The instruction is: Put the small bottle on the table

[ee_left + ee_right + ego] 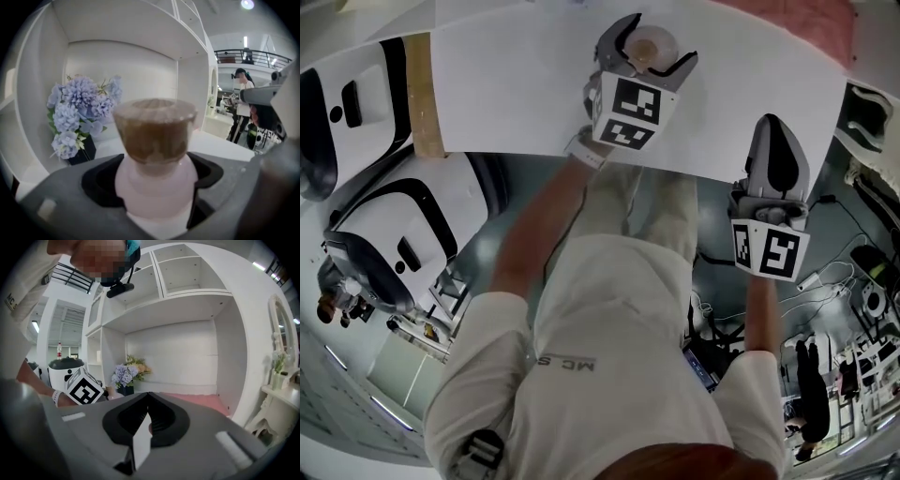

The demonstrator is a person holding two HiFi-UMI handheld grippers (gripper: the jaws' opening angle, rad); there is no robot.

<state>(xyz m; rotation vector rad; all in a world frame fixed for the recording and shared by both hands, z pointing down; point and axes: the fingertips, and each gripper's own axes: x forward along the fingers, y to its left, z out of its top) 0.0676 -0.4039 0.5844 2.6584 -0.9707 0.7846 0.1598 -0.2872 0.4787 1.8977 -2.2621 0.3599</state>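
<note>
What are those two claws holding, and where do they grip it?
The left gripper clamps a small pink bottle by its rounded body, just below the brown cap. The right gripper is shut and empty.

- My counter (516, 84) was white and flat, set into a white shelved alcove.
- Pale blue flowers (79, 112) in a dark pot (80, 151) stood on it by the left wall.
- A pink mat (197, 401) lay over its far right part.
</note>
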